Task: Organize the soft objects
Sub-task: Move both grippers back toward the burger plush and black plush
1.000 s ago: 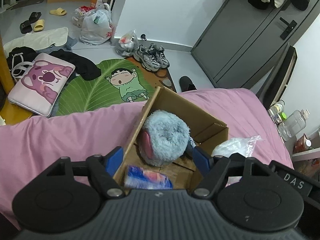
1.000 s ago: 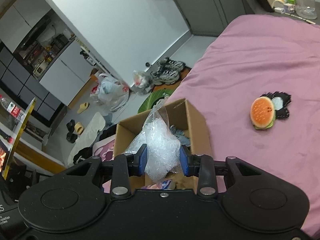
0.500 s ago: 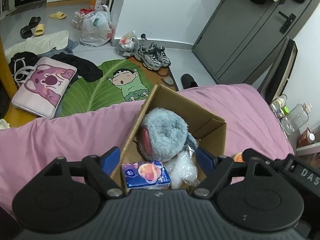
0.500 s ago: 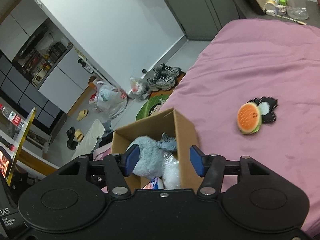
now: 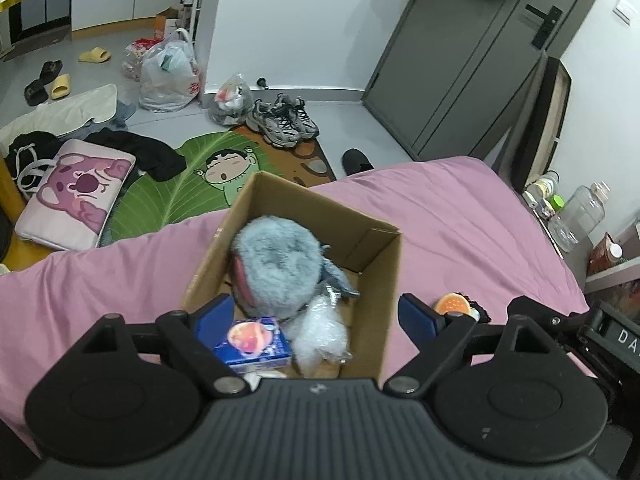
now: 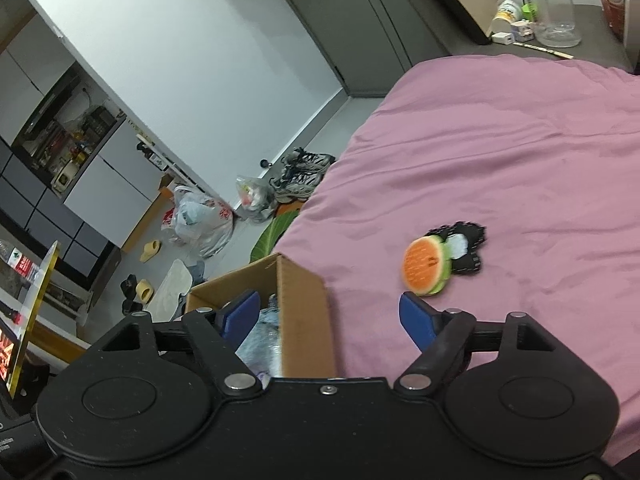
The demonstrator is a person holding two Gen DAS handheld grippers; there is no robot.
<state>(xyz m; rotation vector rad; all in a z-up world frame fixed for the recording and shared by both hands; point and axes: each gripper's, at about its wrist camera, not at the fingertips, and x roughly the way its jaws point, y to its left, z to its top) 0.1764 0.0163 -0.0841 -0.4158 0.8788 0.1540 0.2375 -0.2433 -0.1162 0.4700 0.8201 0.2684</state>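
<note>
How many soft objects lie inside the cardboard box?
2: a grey plush toy in the middle of the cardboard box, and a clear plastic bag in front of it. More may be hidden underneath.

We see a matt brown cardboard box [image 5: 372, 276] on a bed [image 5: 460, 216] of smooth pink cloth, faintly creased. Inside the box lie a fluffy grey-blue plush toy [image 5: 276, 264], a crinkled clear plastic bag [image 5: 320, 332] and a glossy printed packet [image 5: 252, 340]. Beside the box sits a soft orange fabric toy [image 6: 426, 268]. Both grippers are matt black plastic with blue pads [image 6: 416, 316].
</note>
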